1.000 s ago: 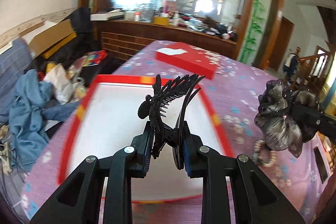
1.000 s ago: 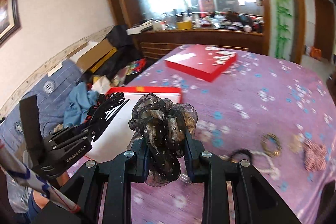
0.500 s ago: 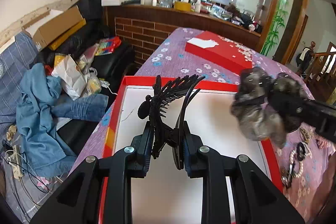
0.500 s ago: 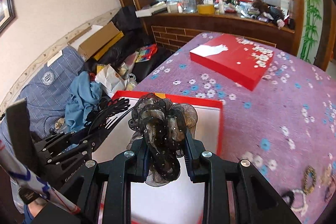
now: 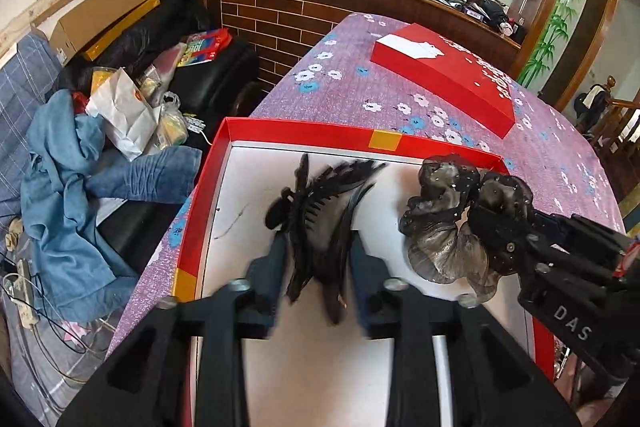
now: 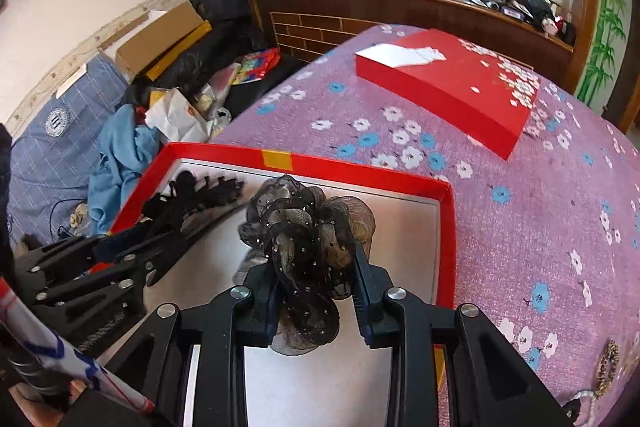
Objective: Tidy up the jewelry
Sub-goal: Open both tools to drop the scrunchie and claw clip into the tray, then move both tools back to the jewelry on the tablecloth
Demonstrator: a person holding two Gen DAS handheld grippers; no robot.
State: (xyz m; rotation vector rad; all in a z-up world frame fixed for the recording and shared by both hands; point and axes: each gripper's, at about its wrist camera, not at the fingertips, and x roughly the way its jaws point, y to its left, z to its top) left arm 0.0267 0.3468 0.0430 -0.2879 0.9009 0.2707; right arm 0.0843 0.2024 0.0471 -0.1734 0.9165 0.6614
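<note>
Left gripper [image 5: 318, 263]: over the red-rimmed box [image 5: 304, 133], jaws just been opening; black feathered hair clip [image 5: 320, 205] between them, blurred, slumped lower than a second ago, and gaps show at both pads, so the grip looks released. Right gripper [image 6: 314, 277]: jaws also just been opening; black gauze scrunchie [image 6: 308, 233] still between the pads (contact not clear on either side), now above the box's white floor rather than the purple flowered tablecloth [image 6: 540, 211]. Both tools have come forward over the box since the earlier frames. Red lid [image 6: 452, 83] lies beyond, unmoved.
</note>
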